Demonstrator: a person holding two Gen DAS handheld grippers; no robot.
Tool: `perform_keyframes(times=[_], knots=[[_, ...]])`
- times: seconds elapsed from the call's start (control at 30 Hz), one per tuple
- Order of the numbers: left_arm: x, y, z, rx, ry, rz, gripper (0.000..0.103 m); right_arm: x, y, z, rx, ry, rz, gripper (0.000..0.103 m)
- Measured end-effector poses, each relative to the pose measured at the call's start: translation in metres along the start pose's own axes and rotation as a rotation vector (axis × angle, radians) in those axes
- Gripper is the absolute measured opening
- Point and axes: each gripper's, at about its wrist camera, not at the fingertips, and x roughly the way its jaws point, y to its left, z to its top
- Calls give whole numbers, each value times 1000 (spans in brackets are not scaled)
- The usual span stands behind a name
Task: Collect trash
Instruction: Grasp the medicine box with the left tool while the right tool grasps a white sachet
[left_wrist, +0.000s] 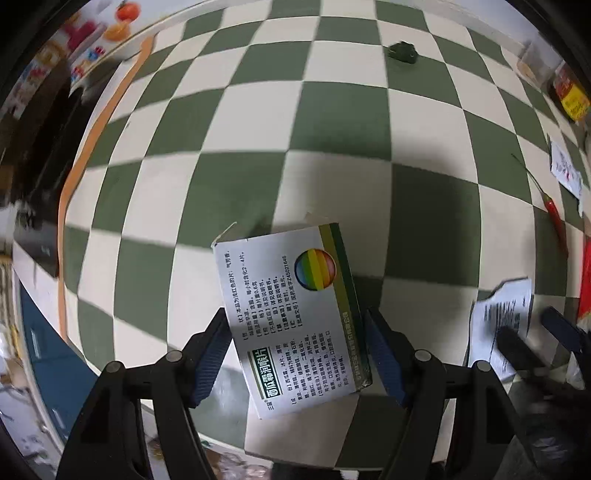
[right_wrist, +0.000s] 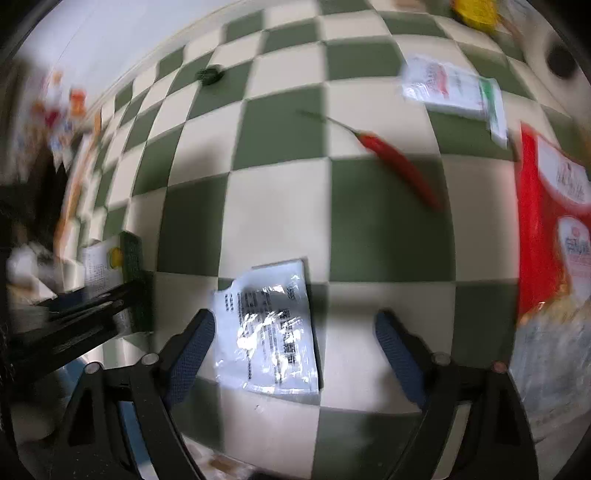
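My left gripper (left_wrist: 295, 350) is shut on a white and green medicine box (left_wrist: 295, 314) with a rainbow ball print, held above the checkered table (left_wrist: 332, 122). The box also shows in the right wrist view (right_wrist: 110, 266) at the far left. My right gripper (right_wrist: 295, 350) is open, with a torn shiny white wrapper (right_wrist: 273, 332) lying on the table between its fingers, nearer the left one. That wrapper shows in the left wrist view (left_wrist: 498, 325) beside the right gripper's fingers (left_wrist: 517, 350).
A red chilli (right_wrist: 399, 162) lies beyond the wrapper. A white sachet (right_wrist: 454, 92) lies further back right. A red food packet (right_wrist: 546, 221) lies at the right edge. A small dark green object (right_wrist: 210, 75) sits far back. A blue bin (left_wrist: 48, 350) stands below the table's left edge.
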Motion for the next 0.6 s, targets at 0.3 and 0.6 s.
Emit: perform_keyframes(times=[0.3, 0.6], knots=[[-12, 23, -32, -12, -44, 14, 68, -4, 24, -23, -177, -92, -113, 3], [-80, 30, -103, 33, -177, -93, 68, -88, -3, -67, 52, -196, 114, 0]])
